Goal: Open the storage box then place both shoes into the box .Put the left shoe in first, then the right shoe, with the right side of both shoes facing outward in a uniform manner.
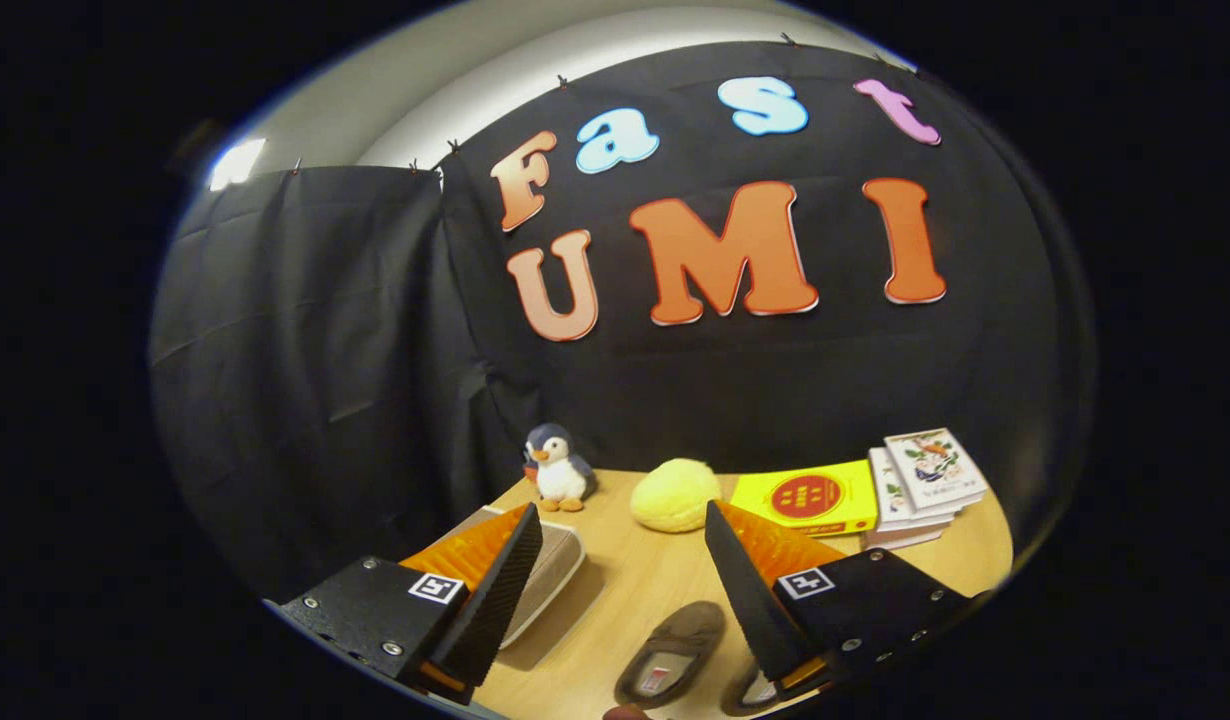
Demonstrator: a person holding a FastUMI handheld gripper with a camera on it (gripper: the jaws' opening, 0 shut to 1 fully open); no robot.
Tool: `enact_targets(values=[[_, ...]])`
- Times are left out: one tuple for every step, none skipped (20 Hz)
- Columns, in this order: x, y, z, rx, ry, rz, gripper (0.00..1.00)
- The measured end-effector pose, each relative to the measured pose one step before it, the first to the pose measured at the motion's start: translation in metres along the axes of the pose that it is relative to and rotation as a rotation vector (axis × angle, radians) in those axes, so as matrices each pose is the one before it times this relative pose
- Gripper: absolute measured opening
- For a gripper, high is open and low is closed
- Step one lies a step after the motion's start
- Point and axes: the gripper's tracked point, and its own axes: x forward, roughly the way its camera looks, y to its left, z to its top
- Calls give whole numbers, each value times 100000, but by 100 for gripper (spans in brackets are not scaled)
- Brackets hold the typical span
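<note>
The gripper (pixel 620 590) hung above a wooden table (pixel 615 600), its jaws wide apart and holding nothing. Between the fingers, low and near, lay a grey-brown shoe (pixel 672 653), sole down and opening up, with a light insole showing. Its long axis ran aslant, the toe pointing away from the gripper and toward the right finger, the heel nearest the camera. A second shoe (pixel 750 690) lay just beside it on the right, mostly hidden under the right finger, so its heading could not be told. The box (pixel 550 575) sat on the table behind the left finger, pale grey with rounded corners and partly covered by that finger; whether its lid was up or down could not be told. Beyond the fingers, at the far edge of the table against the black cloth, stood a toy penguin (pixel 558 468), a yellow plush ball (pixel 675 494), a yellow book (pixel 807 497) and a stack of booklets (pixel 925 475).
</note>
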Motion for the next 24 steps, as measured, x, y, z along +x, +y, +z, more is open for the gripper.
enact_targets(values=[[656, 1026, -1715, 3078, 5189, 4754, 98], [600, 881, -1524, 3732, 4774, 4774, 97], [744, 583, -1342, 4174, 3880, 3561, 97], [801, 408, -1214, 4018, 3323, 2810, 96], [675, 163, -1022, 3453, 3460, 2041, 96], [616, 258, -1007, 2444, 3744, 2543, 96], [657, 286, -1144, 2095, 3697, 2557, 96], [716, 236, -1225, 1912, 3882, 2193, 96], [612, 419, -916, 1579, 3012, 2676, 96], [838, 137, -821, 2010, 2240, 2406, 96], [826, 149, -959, 2789, 2215, 2888, 96], [933, 5, -935, 3787, 2780, 3203, 96], [525, 270, -1425, 4499, 5078, 3578, 96], [709, -25, -1082, 3972, 4242, 2584, 96], [498, -340, -389, 2536, 1895, 1739, 96], [519, -474, -303, 2298, 1303, 1592, 96], [532, -382, -278, 2886, 859, 1429, 96], [490, -237, -244, 3179, 854, 2577, 96], [452, -330, -362, 3899, 720, 2265, 96], [413, -137, -294, 4331, 1132, 3195, 96], [405, -40, -285, 4275, 403, 3660, 96], [482, -169, -41, 4405, -170, 2665, 96], [447, -186, -115, 3673, 57, 2398, 96], [307, -336, 17, 3040, -404, 1512, 95]])
